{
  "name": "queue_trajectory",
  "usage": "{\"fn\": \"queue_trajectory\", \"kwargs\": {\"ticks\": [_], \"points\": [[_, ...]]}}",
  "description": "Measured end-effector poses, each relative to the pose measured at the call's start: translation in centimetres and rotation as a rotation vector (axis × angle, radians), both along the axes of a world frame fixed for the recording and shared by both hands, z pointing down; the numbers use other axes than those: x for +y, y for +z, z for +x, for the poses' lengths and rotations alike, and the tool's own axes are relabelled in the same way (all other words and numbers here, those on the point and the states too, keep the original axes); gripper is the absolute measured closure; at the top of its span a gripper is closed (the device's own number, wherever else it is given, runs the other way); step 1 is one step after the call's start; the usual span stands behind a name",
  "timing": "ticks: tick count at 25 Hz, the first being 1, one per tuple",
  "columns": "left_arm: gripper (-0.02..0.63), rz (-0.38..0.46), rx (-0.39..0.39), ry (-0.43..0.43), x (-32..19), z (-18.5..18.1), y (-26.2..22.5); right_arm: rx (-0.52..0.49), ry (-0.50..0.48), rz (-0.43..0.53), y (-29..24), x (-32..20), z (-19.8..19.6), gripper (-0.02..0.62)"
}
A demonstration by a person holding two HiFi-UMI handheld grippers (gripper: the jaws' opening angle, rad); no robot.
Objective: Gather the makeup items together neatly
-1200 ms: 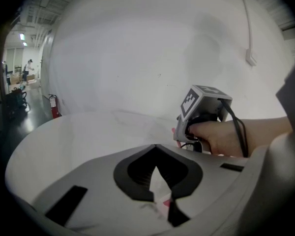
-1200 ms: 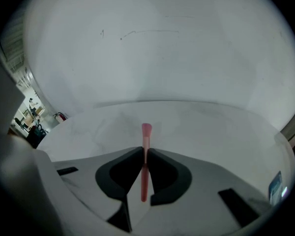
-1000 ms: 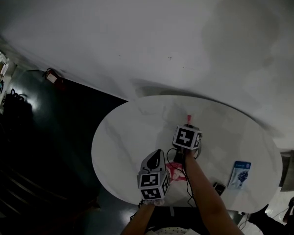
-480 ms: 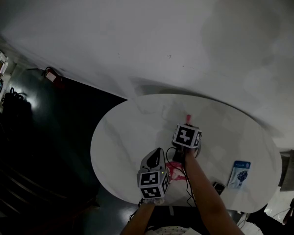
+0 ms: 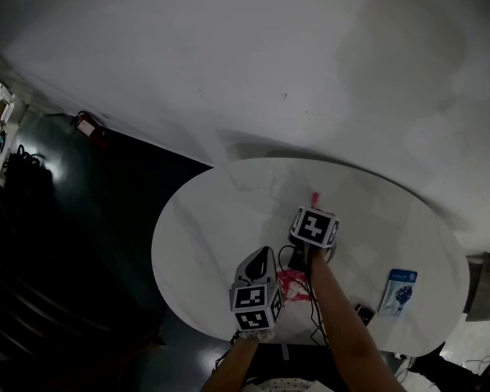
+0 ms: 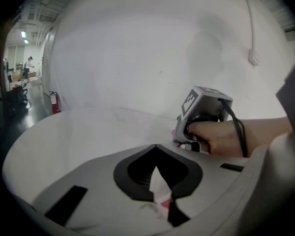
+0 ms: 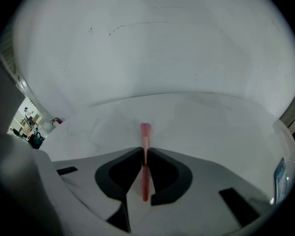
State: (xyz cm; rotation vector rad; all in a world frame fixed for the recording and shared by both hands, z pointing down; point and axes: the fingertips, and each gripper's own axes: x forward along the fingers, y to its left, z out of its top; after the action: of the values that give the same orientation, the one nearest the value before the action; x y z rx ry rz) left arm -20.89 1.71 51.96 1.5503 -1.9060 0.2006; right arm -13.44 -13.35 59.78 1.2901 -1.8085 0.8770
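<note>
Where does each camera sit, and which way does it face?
Head view: on the person's head, facing down at the table; both arms show.
Left gripper view: on the left hand-held gripper, facing across the table; shut jaws, right hand show.
Right gripper view: on the right hand-held gripper, facing along jaws clamping a pink stick.
Shared: that stick, also in head view.

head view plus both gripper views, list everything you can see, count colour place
white oval table: one, white, mid head view
slim pink stick: one, pink, clamped in the right gripper, tip poking past
pink packet: one, pink, on the table towards its near edge
flat printed pack: one, blue and white, table's right end
small dark object: one, black, beside that pack, unidentifiable
red fire extinguisher: one, red, dark floor at left
left gripper: one, grey, jaws shut
right gripper: one, grey, shut on the stick
</note>
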Motion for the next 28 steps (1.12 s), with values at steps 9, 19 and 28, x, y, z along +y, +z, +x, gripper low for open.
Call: {"fn": "queue_trajectory", "kwargs": {"ticks": [9,19,28], "points": [[0.575,0.004,-0.004,0.002,-0.2,0.3,-0.3,-0.046,0.026,-0.047,-0.1,0.8,0.5,0.482],[0.575,0.008,0.006,-0.004,0.3,0.3,-0.3,-0.095,0.015,0.0,-2.5,1.5,1.1,0.482],[0.575,0.01,0.018,0.003,1.2,1.2,-0.6,-0.188,-0.011,0.021,-5.2,4.2,2.9,0.482]]}}
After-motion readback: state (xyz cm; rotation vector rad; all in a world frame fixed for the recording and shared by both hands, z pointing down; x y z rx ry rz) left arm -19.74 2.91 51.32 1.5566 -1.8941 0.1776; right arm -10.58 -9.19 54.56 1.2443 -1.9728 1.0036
